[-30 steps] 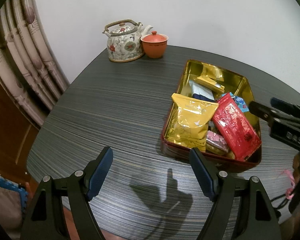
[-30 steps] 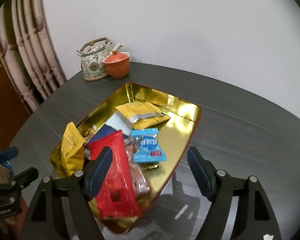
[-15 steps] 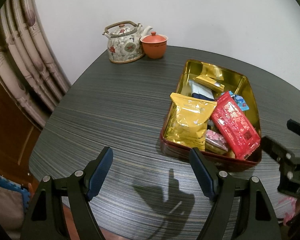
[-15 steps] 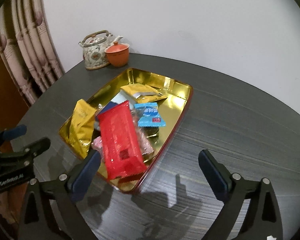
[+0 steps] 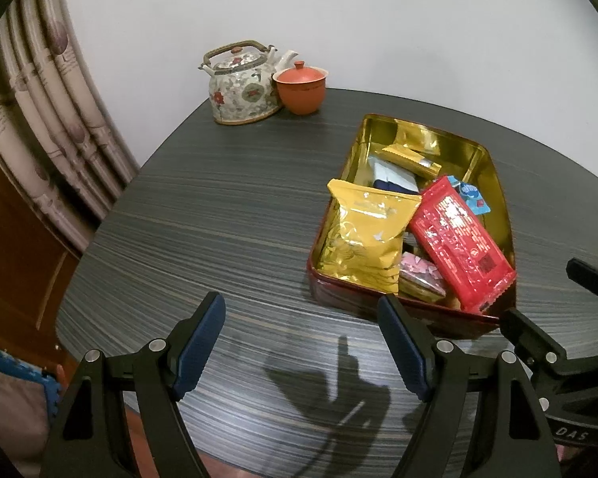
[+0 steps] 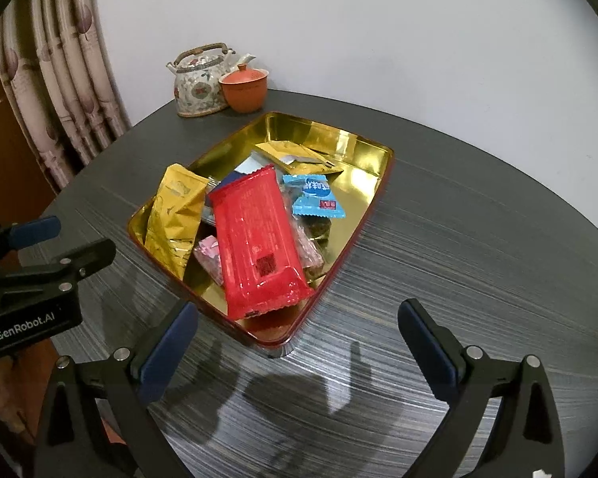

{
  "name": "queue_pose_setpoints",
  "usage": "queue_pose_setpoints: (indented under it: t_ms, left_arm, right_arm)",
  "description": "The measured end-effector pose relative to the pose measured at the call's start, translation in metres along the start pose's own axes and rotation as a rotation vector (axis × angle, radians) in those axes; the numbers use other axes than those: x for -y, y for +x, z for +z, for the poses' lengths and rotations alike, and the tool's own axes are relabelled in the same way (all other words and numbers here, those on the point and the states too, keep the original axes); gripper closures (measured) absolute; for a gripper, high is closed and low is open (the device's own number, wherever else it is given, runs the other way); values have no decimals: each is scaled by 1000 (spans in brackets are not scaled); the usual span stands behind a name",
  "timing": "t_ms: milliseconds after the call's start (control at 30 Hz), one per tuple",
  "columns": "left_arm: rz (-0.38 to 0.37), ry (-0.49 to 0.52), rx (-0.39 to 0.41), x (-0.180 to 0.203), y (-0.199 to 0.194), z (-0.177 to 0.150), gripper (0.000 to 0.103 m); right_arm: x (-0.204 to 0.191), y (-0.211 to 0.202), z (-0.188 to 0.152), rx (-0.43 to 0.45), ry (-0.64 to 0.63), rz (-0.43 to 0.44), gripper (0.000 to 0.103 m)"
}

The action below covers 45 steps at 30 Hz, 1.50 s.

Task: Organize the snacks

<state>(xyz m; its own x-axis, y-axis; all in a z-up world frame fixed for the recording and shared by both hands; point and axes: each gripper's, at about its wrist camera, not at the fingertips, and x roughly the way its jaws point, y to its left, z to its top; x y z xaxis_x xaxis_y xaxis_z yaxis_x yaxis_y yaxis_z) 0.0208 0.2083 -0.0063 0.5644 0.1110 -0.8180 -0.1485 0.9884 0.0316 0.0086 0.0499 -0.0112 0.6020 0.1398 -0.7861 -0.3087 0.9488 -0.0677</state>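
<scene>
The pink packet [image 6: 209, 257] is half covered by the red packet [image 6: 257, 239]; the print on the blue wrapper [image 6: 317, 195] cannot be read

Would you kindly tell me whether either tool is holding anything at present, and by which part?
Nothing is held: the left tool and right tool are open over the dark table.

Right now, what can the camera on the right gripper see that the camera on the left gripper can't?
Only the right view shows the small blue candy wrapper in full, and the white lettering on the left gripper's body. Only the left view shows the bright blue mat below the table's edge. Both share the gold tin tray, the long red snack packet, the yellow foil bag, the flowered teapot and the orange lidded cup.
</scene>
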Motion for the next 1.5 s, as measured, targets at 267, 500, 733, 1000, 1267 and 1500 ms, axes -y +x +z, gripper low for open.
queue_pose_setpoints:
  t_ms: [267,500,733,1000,1267,1500]
  left_arm:
    - [-2,10,3,3,-1,-1,24]
    - [0,12,5,4,-1,-2,24]
    - [0,12,3,4,-1,-2,24]
    - [0,13,4,5,-1,-2,24]
    - [2,11,3,6,-1,-2,24]
    - [-2,11,5,6,-1,-2,24]
  right_arm:
    - [-1,0,-3,-1,-2,-14,3]
    - [-1,1,-4,-4,-2,-18,3]
    - [-1,2,-4,-3,0,-19,3]
    - [-2,2,-6,-5,-1,-13,3]
    - [-5,3,-8,-7,-12,-10,3]
    - [-5,5,-8,-10,-14,-8,3]
